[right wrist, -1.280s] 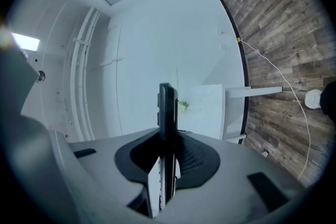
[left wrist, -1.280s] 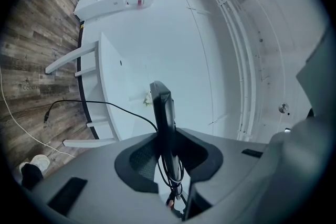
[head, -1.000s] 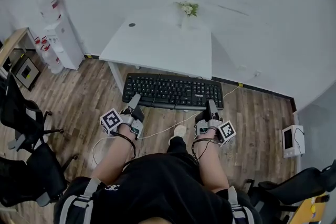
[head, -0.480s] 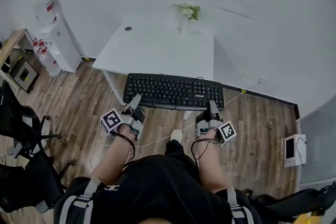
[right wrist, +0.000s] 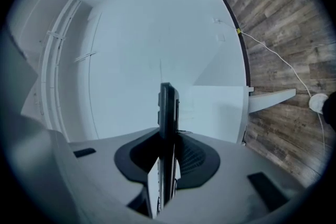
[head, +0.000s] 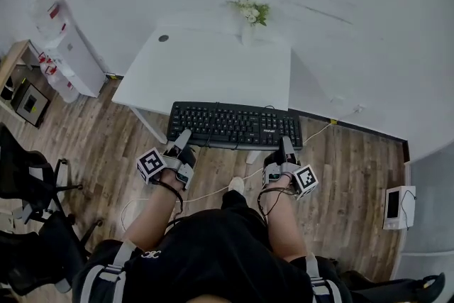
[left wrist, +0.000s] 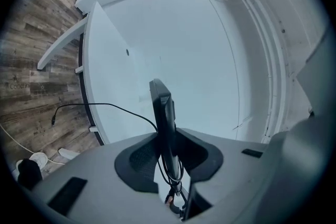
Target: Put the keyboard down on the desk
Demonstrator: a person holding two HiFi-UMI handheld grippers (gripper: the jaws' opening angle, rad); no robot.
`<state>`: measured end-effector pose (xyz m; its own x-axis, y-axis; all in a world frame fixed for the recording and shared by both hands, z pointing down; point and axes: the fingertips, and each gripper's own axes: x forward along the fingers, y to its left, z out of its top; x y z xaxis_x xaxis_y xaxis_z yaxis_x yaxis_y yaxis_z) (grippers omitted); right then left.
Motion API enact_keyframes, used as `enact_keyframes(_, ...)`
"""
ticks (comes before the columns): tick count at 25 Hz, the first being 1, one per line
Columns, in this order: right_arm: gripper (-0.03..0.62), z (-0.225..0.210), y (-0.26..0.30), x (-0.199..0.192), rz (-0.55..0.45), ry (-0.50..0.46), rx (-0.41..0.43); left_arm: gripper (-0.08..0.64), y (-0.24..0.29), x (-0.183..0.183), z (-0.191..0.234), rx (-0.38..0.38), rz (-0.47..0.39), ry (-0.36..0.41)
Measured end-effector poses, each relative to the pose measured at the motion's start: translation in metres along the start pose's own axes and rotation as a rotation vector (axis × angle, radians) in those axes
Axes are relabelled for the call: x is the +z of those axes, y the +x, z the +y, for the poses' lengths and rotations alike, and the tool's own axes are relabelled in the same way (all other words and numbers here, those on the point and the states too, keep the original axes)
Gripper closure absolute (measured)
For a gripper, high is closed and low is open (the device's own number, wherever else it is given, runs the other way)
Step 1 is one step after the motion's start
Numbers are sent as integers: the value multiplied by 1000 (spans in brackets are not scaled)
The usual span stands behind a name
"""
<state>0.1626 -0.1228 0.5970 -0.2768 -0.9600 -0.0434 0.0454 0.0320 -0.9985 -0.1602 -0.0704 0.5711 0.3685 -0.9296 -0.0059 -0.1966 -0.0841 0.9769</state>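
Note:
A black keyboard hangs level in the air just before the near edge of the white desk. My left gripper is shut on its near left edge, and my right gripper is shut on its near right edge. In the left gripper view the keyboard stands edge-on between the jaws, its cable looping beside it. The right gripper view shows the keyboard edge-on too, clamped between the jaws, with the desk beyond.
A vase of flowers stands at the desk's far edge, and a small round hole lies at its far left. A water dispenser stands to the left. The keyboard's cable trails over the wooden floor. Black chairs stand at the left.
The desk and room have slid nearer and lower in the head view as I step forward. The keyboard now sits closer to the desk's near edge. Both grips are unchanged.

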Motion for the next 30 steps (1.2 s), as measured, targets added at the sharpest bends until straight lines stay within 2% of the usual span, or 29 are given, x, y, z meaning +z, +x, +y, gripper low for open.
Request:
enact_keyframes(5, 520, -9, 83, 25, 23, 7, -41, 466, 79, 27, 12, 46, -9, -48)
enact_keyframes(8, 520, -13, 115, 35, 37, 12, -51, 466, 109, 39, 21, 60, -23, -57)
enact_keyframes(12, 520, -14, 140, 42, 51, 19, -52, 466, 134, 48, 18, 56, -28, -38)
enact_keyframes(18, 520, -9, 214, 67, 67, 16, -35, 466, 207, 74, 11, 36, -39, -13)
enact_keyframes(25, 520, -13, 262, 76, 69, 22, -46, 466, 253, 98, 15, 35, -43, -4)
enact_keyframes(30, 522, -28, 285, 75, 53, 21, -71, 468, 274, 112, 46, 56, -20, -57)
